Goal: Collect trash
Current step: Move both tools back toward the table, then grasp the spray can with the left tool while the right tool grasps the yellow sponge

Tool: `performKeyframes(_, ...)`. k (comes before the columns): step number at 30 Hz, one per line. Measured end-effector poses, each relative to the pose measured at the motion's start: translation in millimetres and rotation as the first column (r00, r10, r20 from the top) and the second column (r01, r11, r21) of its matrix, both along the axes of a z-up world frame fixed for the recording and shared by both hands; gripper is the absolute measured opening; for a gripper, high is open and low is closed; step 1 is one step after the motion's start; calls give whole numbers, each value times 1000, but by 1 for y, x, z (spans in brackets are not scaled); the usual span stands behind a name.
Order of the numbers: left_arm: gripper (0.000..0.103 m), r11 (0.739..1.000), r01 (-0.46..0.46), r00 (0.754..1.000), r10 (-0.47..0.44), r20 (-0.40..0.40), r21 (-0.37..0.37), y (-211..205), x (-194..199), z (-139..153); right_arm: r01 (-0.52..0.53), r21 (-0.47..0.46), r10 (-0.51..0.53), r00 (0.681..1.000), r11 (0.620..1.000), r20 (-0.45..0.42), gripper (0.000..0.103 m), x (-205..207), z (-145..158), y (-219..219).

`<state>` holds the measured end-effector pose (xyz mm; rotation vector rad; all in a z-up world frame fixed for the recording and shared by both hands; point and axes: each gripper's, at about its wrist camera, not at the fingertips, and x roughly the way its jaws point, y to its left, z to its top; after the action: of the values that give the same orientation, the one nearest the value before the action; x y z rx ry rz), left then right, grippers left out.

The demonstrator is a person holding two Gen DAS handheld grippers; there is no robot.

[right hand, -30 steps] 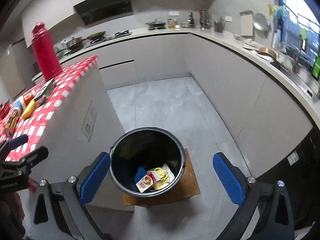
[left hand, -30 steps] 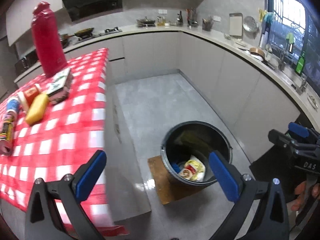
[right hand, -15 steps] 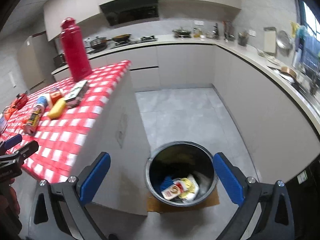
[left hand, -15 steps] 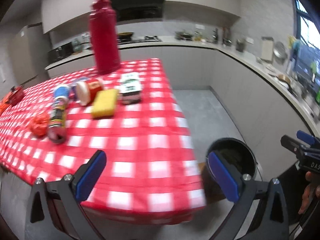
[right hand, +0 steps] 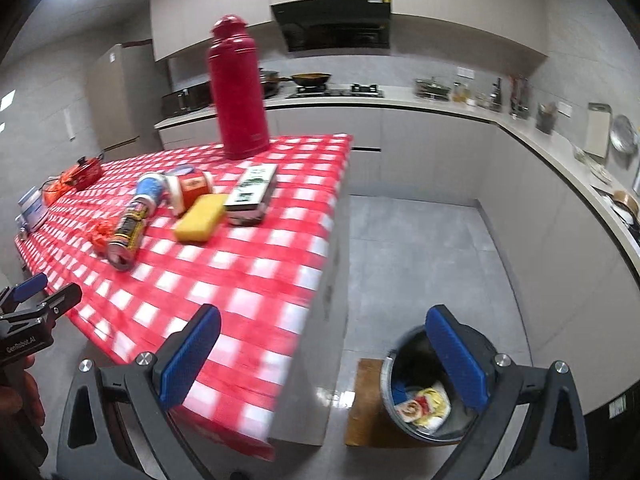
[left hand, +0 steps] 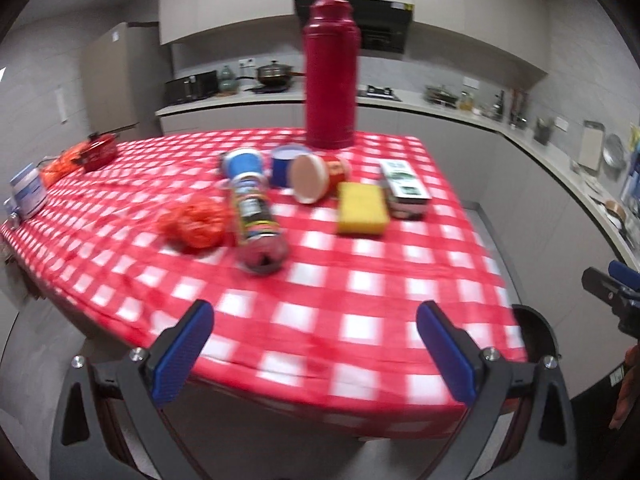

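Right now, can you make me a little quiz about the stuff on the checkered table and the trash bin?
1. True or false: the red thermos lies on its side.
2. What sits right beside the yellow sponge on the side toward the kitchen counter? A) a banana B) a small carton C) a plate
3. Fill in: the bin stands on the ____, not on the table.

Key:
1. False, it stands upright.
2. B
3. Floor. The left gripper and right gripper are both open and hold nothing.

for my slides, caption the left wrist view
Open left hand-held gripper faces table with sponge, can, flask.
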<state>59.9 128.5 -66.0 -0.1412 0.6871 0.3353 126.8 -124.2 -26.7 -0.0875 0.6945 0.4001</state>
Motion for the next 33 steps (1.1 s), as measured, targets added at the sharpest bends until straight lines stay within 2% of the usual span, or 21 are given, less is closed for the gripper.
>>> performKeyframes(6,98,998,-65,998,64,-9,-8,51,-8,-5,-57,3,57,998,998,8,103,2,4,54)
performKeyframes(15,97,994,-108,994,108,-21,-11,105,-17,-15,-135,1,135,991,991,9,103,5,6,130)
performKeyframes(26,92,991,-129,991,127,-42,-35,168,-19,-29,-229,14,229,973,973,-29,80,11,-1,207)
performKeyframes(33,90,993,-107,993,105,-49,-40,192,-4,-37,-222,14,222,974,975,-46,79,24,-9,240)
